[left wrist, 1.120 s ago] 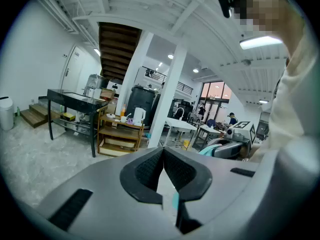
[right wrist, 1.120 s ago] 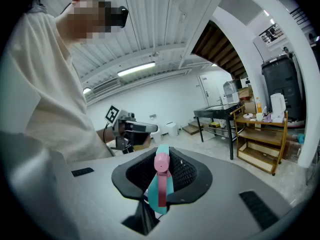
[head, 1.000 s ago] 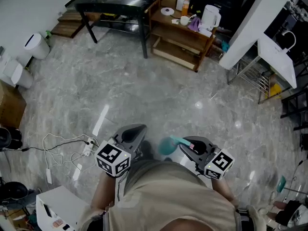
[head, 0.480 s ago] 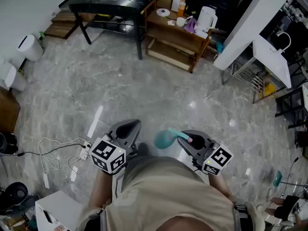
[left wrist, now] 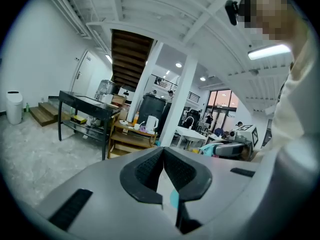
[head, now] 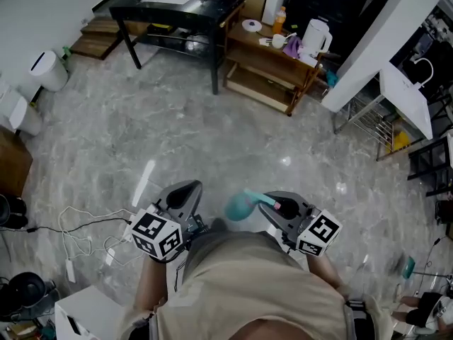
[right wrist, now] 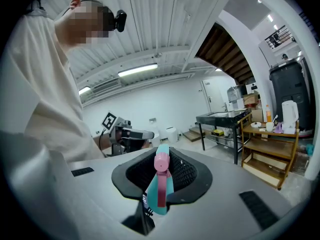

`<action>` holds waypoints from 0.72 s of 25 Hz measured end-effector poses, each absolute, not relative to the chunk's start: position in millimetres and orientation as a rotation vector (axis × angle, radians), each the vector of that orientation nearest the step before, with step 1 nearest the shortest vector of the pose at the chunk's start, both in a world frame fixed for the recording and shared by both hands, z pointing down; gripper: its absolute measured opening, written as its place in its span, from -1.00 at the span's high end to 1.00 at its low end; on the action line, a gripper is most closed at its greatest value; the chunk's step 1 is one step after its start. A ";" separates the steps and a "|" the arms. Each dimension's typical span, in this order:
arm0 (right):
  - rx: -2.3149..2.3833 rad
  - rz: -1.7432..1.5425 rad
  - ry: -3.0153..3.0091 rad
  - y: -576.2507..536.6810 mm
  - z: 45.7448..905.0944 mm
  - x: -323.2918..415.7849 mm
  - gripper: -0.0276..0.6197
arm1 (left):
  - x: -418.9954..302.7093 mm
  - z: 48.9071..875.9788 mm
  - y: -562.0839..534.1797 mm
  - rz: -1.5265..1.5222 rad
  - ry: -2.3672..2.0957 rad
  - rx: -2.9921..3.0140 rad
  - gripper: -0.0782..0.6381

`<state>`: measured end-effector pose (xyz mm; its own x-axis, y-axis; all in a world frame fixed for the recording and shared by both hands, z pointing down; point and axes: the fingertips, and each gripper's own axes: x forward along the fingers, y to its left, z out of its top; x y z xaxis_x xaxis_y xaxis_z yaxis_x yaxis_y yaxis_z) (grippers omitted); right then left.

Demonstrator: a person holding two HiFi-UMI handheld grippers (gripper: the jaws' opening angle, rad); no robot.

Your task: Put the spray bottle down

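While the right gripper [head: 274, 205] clamps its jaws on the teal spray bottle [head: 239, 206], pink nozzle pointing back at its camera, the bottle hangs above the floor just in front of the person. The left gripper [head: 185, 193] has its jaws together on nothing. A wide stretch of grey marble floor [head: 212, 133] lies open ahead. A black table [head: 185, 2], a wooden shelf unit [head: 272, 62] bearing a white kettle [head: 316, 34], and a white column [head: 386, 41] bound its far edge. White cables [head: 85, 218] trail at near left.

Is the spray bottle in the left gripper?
No, the spray bottle sits between the jaws of the right gripper.
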<state>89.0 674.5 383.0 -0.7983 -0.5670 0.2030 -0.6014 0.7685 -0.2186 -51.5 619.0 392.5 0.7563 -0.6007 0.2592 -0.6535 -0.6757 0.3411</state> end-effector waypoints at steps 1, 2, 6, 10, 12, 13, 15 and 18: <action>0.932 0.409 -2.838 670.4 382.5 84.1 0.69 | -57.0 392.4 615.9 0.169 -0.963 2.536 0.75; 0.925 0.399 -2.839 666.4 381.4 79.6 0.69 | -62.1 391.8 612.7 0.160 -0.973 2.533 0.75; 0.921 0.362 -2.838 653.6 377.6 68.6 0.69 | -75.5 391.6 603.1 0.114 -0.984 2.522 0.75; 0.949 0.363 -2.827 647.0 379.1 69.5 0.69 | -76.8 396.6 595.7 0.104 -0.955 2.518 0.75; 0.977 0.377 -2.812 642.0 380.5 73.5 0.69 | -74.4 396.4 591.1 0.108 -0.940 2.524 0.75; 0.990 0.382 -2.802 638.5 381.2 75.7 0.69 | -73.1 395.4 588.9 0.109 -0.935 2.527 0.75; 1.005 0.391 -2.787 631.1 382.8 79.2 0.69 | -70.1 394.1 585.2 0.117 -0.930 2.533 0.75; 0.991 0.403 -2.798 622.1 386.4 81.3 0.69 | -66.6 398.3 580.6 0.140 -0.937 2.532 0.75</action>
